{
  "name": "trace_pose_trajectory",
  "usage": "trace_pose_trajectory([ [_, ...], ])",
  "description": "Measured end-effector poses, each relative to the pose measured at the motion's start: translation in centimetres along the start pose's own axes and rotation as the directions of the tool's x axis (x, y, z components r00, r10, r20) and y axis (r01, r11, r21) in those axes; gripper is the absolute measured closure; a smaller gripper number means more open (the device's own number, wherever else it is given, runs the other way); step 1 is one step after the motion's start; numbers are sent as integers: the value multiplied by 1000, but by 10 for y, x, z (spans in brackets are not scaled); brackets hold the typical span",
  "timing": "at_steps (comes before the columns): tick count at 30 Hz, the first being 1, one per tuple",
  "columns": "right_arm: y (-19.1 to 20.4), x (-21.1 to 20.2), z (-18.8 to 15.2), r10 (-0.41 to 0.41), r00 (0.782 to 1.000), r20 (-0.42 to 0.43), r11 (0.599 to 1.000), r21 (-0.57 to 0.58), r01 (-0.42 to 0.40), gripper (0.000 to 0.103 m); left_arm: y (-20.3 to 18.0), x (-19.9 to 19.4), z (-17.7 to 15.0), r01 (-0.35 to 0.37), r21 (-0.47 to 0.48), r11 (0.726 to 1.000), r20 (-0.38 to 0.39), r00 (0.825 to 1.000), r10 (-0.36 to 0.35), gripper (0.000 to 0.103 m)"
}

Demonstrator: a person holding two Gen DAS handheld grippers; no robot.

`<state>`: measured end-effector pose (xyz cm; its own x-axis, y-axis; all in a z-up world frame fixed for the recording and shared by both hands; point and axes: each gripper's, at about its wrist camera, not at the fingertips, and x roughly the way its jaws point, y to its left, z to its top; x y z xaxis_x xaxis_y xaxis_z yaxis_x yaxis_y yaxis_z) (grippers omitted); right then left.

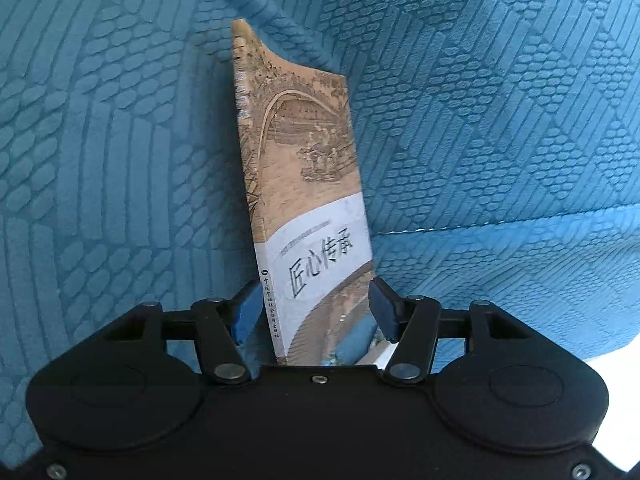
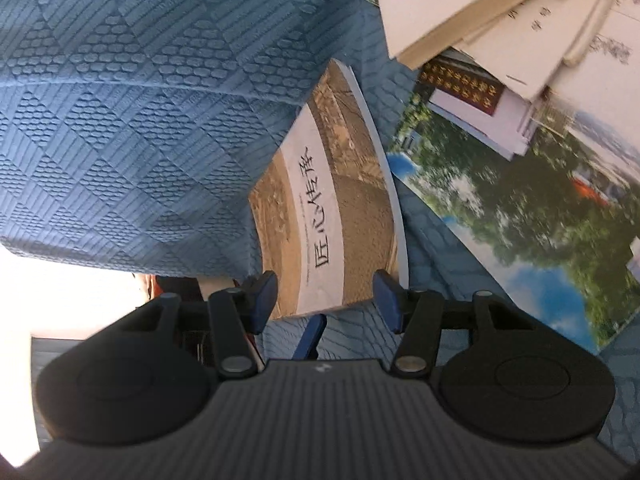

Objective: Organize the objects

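Observation:
A tan book point(image 1: 304, 160) with an old bridge painting and a white title band stands upright before the blue sofa back. Its lower end sits deep between the blue pads of my left gripper point(image 1: 314, 304), spine against the left pad and cover against the right pad, so the gripper is shut on it. In the right wrist view the same book point(image 2: 340, 208) leans by a blue cushion. My right gripper point(image 2: 325, 286) stands open, with the book's near edge lying across the gap at its tips. Of the left gripper only one blue fingertip point(image 2: 314, 334) shows there, just below that edge.
Textured blue sofa fabric point(image 1: 120, 120) fills the background. On the seat to the right lies a loose pile: a landscape-photo magazine point(image 2: 520, 220), a booklet with gold emblems point(image 2: 464, 88) and white books point(image 2: 480, 8). The seat's front edge and bright floor point(image 1: 616, 400) lie lower right.

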<state>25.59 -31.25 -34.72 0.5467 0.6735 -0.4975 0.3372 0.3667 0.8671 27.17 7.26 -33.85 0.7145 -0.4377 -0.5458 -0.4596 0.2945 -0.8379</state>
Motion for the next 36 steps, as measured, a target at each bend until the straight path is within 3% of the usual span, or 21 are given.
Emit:
trace_pose_trajectory([
  [7,-6,-23,2,86,996,-21,994,68,-85,47,-3,-6,4,61,-25,998,-12,998,-61,48],
  [12,-10,-24,7,-11,1000,-1,998,62,11,45,-8,-9,8,83,-12,996,-15,996,-83,49],
  [15,-11,-9,17,6,1000,-17,995,101,-4,46,-10,-8,9,89,-7,996,-27,996,-90,49],
  [18,-9,4,22,8,1000,-15,994,107,-6,57,-9,-6,10,82,-15,997,-34,996,-82,49],
  [20,-4,9,22,-26,999,-20,997,76,27,80,-9,-5,10,79,-14,997,-35,996,-80,49],
  [22,-3,10,21,-9,1000,-3,998,64,9,86,-9,-5,9,76,-5,997,-30,997,-76,49],
  [25,4,6,19,33,999,-3,999,29,-33,87,-11,-8,7,78,9,997,-16,997,-78,40],
  [30,16,1,9,55,998,-25,998,-22,-56,88,-9,-2,-1,59,-23,998,-51,997,-60,40],
  [33,27,-1,-4,45,998,-51,996,-76,-49,88,3,2,-4,69,-108,992,-76,994,-77,45],
  [36,35,2,-19,36,995,-93,994,-98,-45,88,7,4,-6,74,-132,988,-100,991,-87,60],
])
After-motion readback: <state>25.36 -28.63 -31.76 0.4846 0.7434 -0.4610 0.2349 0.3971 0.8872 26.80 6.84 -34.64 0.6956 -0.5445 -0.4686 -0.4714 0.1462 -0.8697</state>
